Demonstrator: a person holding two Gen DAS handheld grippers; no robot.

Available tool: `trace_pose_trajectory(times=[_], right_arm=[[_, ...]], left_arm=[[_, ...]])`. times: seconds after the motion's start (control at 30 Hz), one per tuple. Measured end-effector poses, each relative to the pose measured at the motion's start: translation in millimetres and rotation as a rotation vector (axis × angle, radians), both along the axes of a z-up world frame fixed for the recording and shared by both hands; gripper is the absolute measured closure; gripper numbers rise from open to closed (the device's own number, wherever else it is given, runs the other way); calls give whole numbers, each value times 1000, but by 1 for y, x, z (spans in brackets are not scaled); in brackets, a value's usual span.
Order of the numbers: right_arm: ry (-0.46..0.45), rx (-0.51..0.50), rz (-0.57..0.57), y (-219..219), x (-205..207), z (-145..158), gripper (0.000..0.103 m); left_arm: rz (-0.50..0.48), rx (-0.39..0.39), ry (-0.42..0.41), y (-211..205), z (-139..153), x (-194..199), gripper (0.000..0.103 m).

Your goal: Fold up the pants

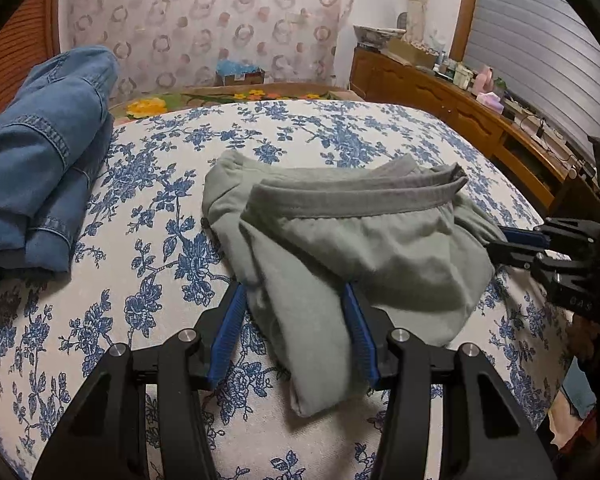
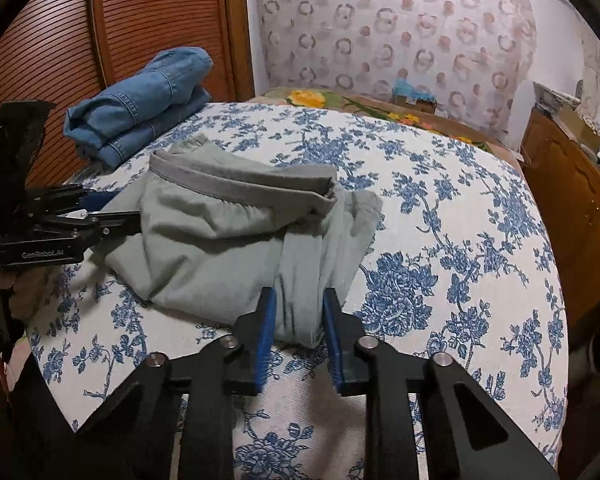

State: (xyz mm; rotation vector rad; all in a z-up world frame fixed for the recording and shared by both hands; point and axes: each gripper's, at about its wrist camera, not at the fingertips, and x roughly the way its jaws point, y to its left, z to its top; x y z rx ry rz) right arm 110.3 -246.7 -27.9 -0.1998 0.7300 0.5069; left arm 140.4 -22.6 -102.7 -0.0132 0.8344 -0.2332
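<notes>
Grey-green pants [image 1: 380, 248] lie loosely folded on the flowered bedspread [image 1: 148, 240], with the darker waistband [image 1: 352, 200] on top at the far side. My left gripper [image 1: 293, 286] straddles a near fold of the cloth. Its blue pads stand apart, and bedspread shows between the left pad and the fabric. In the right wrist view my right gripper [image 2: 298, 292] has its pads pressed on a bunched fold of the pants [image 2: 204, 240] at their near right corner. Each gripper also shows from the side in the other view: my left gripper [image 2: 126, 206] and my right gripper [image 1: 496, 238].
Folded blue jeans [image 1: 40, 168] [image 2: 140, 104] lie at the bed's far left. A wooden dresser [image 1: 460, 100] with small items runs along the right wall. A slatted wooden door [image 2: 100, 20] stands behind the jeans. A cardboard box [image 1: 240, 76] sits by the far wall.
</notes>
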Motion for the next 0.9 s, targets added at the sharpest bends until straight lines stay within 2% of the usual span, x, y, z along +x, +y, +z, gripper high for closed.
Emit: trace_pose_trajectory(times=[0.03,0.1,0.37,0.5,0.57,0.6,0.7,0.9], right_arm=[[0,0,-1,-1,-1,0,93],[-7,-6,-11,-4,-2,0,96],[-10,19,-23,-9,-11,3,95],[-46,23,-19,-9,-11,11,85],[-60,24,-10,-10,-7,15,74],[-70,19,-5,-9,-5,17,71],[-91,-7,17,-3,4,20,70],[-101,-60,29,12,25,20,69]], left_arm=[[1,1,-1,0,0,-1,51],[0,-5,1,0,0,0,51],[3,-28,9,4,-1,1,51],[0,-26,5,4,0,1,51],[-4,-31,1,5,3,2,51],[-4,-42,-1,7,6,3,51],[0,-87,-2,14,16,10,51],[-7,-82,-3,18,30,29,51]])
